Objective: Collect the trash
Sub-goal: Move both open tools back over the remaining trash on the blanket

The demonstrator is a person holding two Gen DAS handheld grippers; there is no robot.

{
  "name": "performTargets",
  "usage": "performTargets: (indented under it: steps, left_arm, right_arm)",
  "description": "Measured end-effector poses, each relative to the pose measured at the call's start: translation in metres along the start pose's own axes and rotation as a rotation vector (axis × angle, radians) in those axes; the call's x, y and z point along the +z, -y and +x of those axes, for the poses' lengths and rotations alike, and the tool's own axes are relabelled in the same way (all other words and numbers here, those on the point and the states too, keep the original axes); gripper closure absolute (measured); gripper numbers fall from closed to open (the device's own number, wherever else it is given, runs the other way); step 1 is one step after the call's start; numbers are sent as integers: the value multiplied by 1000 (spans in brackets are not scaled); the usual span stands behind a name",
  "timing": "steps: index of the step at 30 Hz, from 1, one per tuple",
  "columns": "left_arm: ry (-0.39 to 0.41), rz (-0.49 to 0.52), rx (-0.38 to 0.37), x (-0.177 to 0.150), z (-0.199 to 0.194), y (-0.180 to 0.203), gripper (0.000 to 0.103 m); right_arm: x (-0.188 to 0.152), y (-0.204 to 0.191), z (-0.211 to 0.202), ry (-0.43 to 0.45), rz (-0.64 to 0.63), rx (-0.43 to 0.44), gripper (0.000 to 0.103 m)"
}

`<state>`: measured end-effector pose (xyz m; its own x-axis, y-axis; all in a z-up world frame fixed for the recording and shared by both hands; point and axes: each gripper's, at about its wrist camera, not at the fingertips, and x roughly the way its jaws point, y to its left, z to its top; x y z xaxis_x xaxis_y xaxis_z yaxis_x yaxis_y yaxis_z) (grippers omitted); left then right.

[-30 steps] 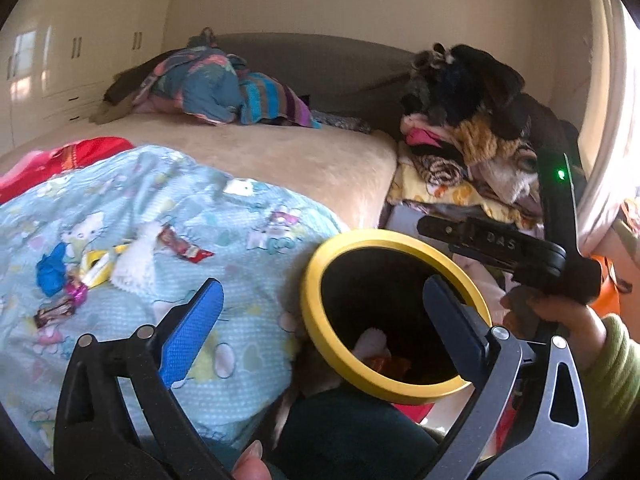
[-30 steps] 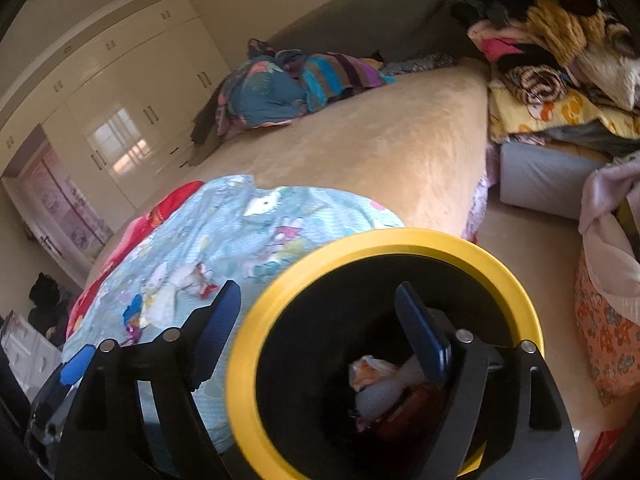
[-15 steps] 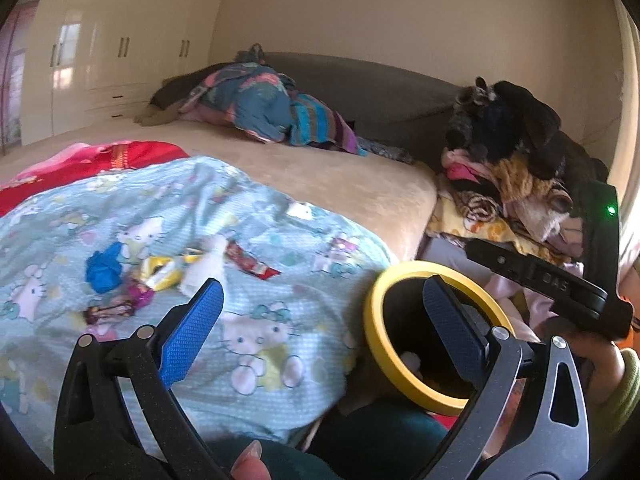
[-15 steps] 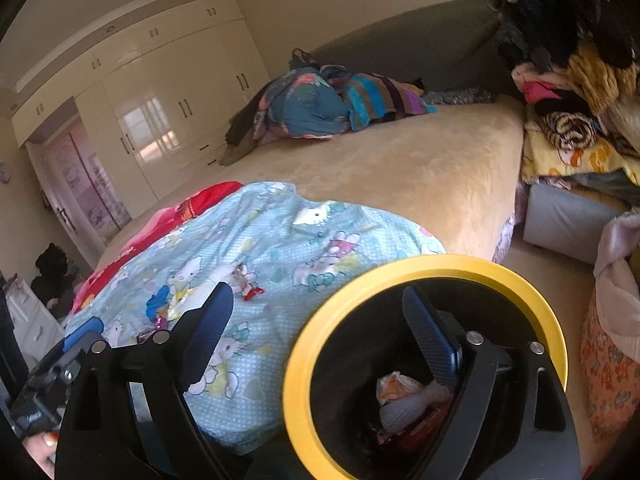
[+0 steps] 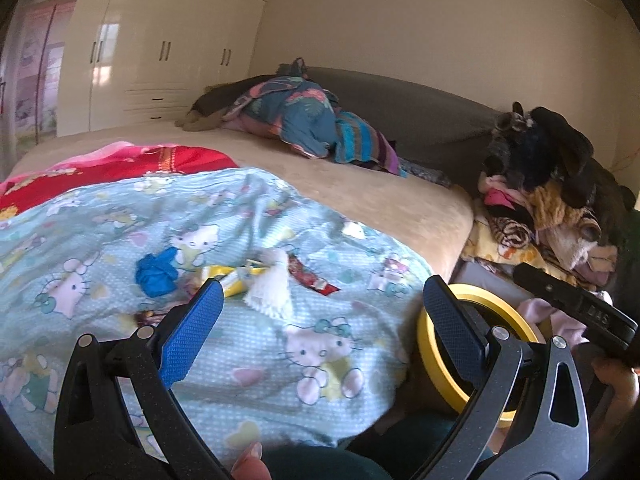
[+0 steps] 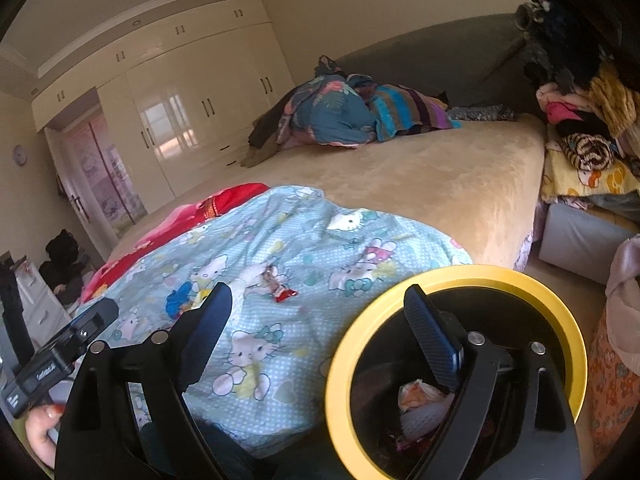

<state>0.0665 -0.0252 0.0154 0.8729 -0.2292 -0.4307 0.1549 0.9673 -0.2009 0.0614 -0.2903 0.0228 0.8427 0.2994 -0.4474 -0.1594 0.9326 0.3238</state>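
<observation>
Several pieces of trash lie together on the Hello Kitty blanket [image 5: 312, 344]: a blue crumpled scrap [image 5: 156, 274], a yellow wrapper [image 5: 230, 276], a white tissue [image 5: 272, 288] and a red wrapper [image 5: 312, 278]. They also show in the right wrist view, where the red wrapper [image 6: 280, 289] lies past my fingers. My left gripper [image 5: 320, 320] is open and empty, just short of the pile. My right gripper [image 6: 320, 336] is open and empty, its right finger over the yellow-rimmed black bin [image 6: 568, 320], which holds crumpled trash [image 6: 420, 404]. The bin [image 5: 516, 316] stands by the bed edge.
The beige bed [image 6: 440, 176] carries a heap of colourful bedding [image 6: 352, 112] at the back and a red cloth [image 5: 132, 164] at the left. A pile of clothes [image 5: 548, 200] stands to the right of the bed. White wardrobes [image 5: 160, 60] line the far wall.
My left gripper has swung left from over the bin toward the trash pile on the blanket. My right gripper has pulled back and up a little from the bin. Both stay open.
</observation>
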Motion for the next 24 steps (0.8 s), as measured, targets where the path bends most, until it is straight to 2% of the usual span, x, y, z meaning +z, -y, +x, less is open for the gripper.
performTargets:
  steps: [24]
  left_arm:
    - [10,-119,125,0,1,-67,11]
  right_arm:
    - [-11,-76,45,-47,-160,90,15]
